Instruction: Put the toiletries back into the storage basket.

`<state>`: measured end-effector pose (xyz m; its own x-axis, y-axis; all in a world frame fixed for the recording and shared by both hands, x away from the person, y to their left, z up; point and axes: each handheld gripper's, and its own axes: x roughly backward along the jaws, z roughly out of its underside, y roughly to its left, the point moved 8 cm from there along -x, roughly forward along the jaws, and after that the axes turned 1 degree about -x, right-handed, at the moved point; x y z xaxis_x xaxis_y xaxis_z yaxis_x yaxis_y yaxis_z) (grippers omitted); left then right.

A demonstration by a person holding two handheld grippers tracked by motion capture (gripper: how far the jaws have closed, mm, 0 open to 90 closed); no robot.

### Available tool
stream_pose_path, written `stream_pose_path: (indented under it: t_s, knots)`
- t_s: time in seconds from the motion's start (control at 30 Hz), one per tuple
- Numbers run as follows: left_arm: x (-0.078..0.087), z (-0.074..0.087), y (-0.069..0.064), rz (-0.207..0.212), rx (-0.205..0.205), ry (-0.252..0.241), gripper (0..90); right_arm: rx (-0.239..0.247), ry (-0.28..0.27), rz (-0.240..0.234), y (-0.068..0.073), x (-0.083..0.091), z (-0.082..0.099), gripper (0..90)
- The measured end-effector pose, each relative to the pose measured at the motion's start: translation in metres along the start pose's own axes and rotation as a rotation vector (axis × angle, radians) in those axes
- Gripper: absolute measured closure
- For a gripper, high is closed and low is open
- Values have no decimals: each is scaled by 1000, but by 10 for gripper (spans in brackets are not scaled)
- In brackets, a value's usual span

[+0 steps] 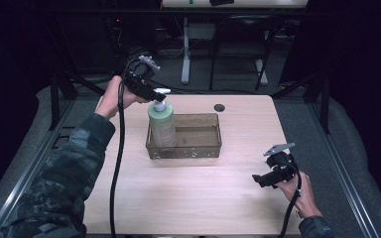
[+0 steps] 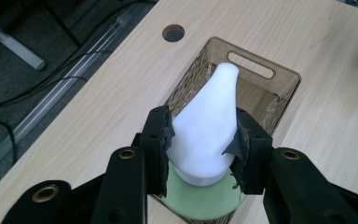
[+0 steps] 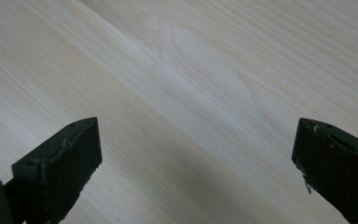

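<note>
A pale green pump bottle [image 1: 162, 124] with a white pump head [image 1: 159, 93] stands upright in the left end of a clear brown plastic bin [image 1: 198, 150]. My left gripper [image 1: 155, 92] is shut on the pump head [image 2: 205, 126], one jaw pressing each side of it, with the green bottle shoulder [image 2: 200, 200] just below. My right gripper [image 1: 261, 179] hovers low over the table's front right part, wide open and holding nothing. In the right gripper view its jaws stand far apart, the gripper [image 3: 196, 154] over bare wood.
The light wooden table [image 1: 188, 198] carries the bin near its middle. A round cable hole [image 1: 220, 107] lies behind the bin. The bin's far wall has a slot handle [image 2: 251, 65]. Black frame legs and a white desk leg [image 1: 185, 49] stand beyond the table.
</note>
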<state>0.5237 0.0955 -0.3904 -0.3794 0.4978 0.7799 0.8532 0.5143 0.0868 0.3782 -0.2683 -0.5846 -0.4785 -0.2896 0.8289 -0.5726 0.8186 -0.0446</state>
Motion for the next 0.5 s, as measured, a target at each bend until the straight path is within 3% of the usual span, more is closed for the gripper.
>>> stream_pose_path:
  t_s: [0.5]
  knots:
    - [-2,17,-2,21,-6,29,622,7,-2,2,0,0,0,10]
